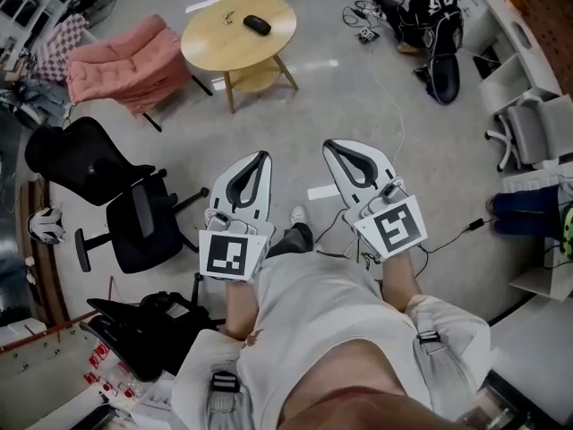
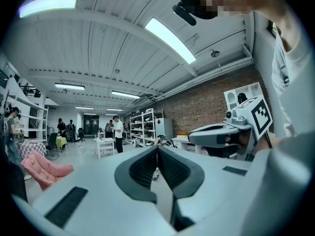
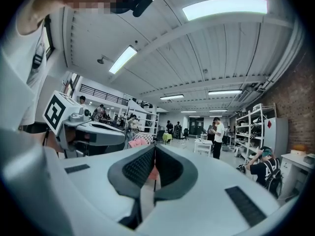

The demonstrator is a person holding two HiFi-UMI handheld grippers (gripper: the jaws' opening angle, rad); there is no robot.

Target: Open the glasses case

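A black glasses case [image 1: 257,24] lies closed on a round wooden table [image 1: 204,54] far ahead of me in the head view. Both grippers are held level in front of my body, well short of the table. The left gripper [image 1: 262,157] has its jaws together with nothing between them; its own view shows the tips [image 2: 157,147] meeting. Beside it, the right gripper [image 1: 329,144] is also shut and empty, its tips [image 3: 155,146] touching. Neither gripper view shows the case.
A pink armchair [image 1: 125,61] stands left of the table. Black office chairs [image 1: 134,213] crowd my left side. A person in black [image 1: 425,16] sits on the floor at the far right, near cables and white shelving [image 1: 528,61].
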